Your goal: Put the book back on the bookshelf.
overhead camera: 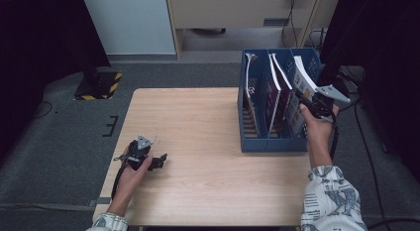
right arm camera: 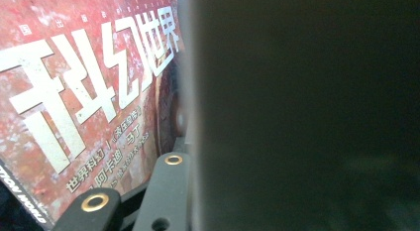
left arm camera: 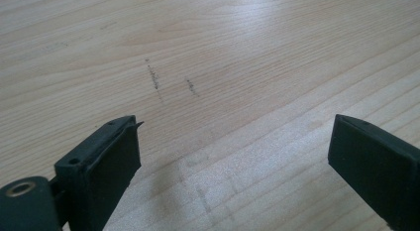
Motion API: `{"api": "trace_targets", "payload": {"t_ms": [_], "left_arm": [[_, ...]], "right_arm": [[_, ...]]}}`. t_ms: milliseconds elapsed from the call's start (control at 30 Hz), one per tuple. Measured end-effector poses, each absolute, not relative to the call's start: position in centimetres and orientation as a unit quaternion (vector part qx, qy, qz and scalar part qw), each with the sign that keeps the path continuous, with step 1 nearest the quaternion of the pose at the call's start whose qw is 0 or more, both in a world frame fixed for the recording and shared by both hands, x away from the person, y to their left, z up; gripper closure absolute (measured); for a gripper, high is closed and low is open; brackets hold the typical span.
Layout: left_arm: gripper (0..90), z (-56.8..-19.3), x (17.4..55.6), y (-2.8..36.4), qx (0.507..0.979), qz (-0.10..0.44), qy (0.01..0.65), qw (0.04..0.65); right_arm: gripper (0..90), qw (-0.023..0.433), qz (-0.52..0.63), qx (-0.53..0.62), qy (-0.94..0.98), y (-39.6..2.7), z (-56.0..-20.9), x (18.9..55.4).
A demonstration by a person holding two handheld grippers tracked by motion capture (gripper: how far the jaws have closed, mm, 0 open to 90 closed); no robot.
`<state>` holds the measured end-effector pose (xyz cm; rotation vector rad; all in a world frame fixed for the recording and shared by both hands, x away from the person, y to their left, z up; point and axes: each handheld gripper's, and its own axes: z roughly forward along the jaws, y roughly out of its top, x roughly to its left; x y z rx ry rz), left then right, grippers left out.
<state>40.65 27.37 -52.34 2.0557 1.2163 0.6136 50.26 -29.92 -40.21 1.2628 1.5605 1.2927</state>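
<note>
Right gripper (overhead camera: 308, 103) clamped on a red-covered magazine (overhead camera: 303, 82), which leans in the rightmost slot of the blue file rack (overhead camera: 270, 144) (not yet upright). Filing looks nearly done; seating and release remain. Left gripper (overhead camera: 157, 161) rests idle on the table (overhead camera: 198, 122), jaws apart.

High view above table (overhead camera: 198, 142); left claw (left arm camera: 233, 161) camera close over same tabletop.
</note>
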Motion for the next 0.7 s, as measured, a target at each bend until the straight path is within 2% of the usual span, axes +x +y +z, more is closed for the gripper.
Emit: {"api": "trace_targets", "payload": {"t_ms": [267,700], "left_arm": [[5.6,-52.31,40.65,27.35,0.787,0.234,0.464,0.333],[5.7,-52.34,40.68,27.31,0.787,0.231,0.464,0.335]], "right_arm": [[72.5,0.36,0.512,0.485,0.611,-29.63,-40.25,50.3],[73.5,0.407,0.501,0.494,0.583,-30.14,-40.4,50.79]]}}
